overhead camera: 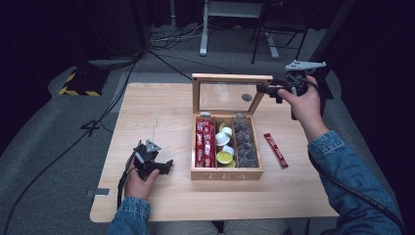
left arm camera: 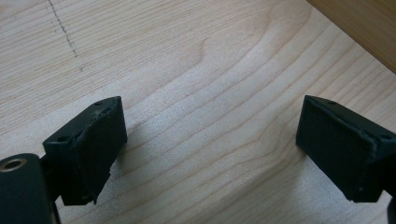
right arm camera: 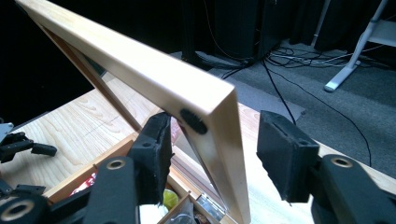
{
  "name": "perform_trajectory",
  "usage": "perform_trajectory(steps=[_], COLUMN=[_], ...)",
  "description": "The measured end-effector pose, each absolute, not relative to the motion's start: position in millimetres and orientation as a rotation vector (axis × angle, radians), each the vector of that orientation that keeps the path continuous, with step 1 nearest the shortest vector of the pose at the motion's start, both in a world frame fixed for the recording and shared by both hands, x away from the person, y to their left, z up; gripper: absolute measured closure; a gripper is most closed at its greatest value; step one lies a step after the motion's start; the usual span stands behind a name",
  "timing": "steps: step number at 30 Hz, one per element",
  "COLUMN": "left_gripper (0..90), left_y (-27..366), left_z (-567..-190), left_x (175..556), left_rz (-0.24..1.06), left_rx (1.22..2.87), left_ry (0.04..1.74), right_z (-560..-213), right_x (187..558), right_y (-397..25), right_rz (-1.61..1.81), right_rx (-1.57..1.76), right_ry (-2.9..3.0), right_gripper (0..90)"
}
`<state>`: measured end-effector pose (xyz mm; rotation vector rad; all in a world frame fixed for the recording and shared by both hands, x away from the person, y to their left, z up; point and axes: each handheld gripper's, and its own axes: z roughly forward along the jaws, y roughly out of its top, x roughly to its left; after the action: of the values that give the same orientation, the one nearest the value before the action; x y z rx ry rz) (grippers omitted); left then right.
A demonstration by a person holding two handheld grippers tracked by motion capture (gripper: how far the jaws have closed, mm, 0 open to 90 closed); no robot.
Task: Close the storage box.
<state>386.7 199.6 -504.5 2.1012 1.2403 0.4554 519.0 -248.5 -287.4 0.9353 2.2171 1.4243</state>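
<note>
A wooden tea box (overhead camera: 226, 174) stands mid-table with its glass-paned lid (overhead camera: 230, 78) raised upright. Inside are red sachets (overhead camera: 203, 142), white and yellow capsules (overhead camera: 224, 144) and dark pods (overhead camera: 245, 144), each in its own compartment. My right gripper (overhead camera: 263, 89) is at the lid's upper right corner. In the right gripper view it (right arm camera: 217, 128) is open, its jaws straddling the lid frame (right arm camera: 154, 74) with a gap on the right side. My left gripper (overhead camera: 167, 166) rests low by the box's front left, open over bare table (left arm camera: 210, 70).
A single red sachet (overhead camera: 276, 150) lies on the table right of the box. The box wall (left arm camera: 369, 28) is close to the left gripper. Cables and a desk leg (overhead camera: 203, 29) are on the floor beyond the table's far edge.
</note>
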Motion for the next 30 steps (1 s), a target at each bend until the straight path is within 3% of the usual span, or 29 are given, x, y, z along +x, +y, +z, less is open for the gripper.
perform_trajectory(steps=[30], left_gripper=[9.0], left_y=[199], left_z=[-505], left_x=[387], left_rz=[0.454], left_rx=[2.099], left_ry=[1.240], right_z=[-293], right_x=[470], right_y=[-250], right_rz=[1.288], right_rx=[0.853], right_ry=[2.355], right_gripper=[42.2])
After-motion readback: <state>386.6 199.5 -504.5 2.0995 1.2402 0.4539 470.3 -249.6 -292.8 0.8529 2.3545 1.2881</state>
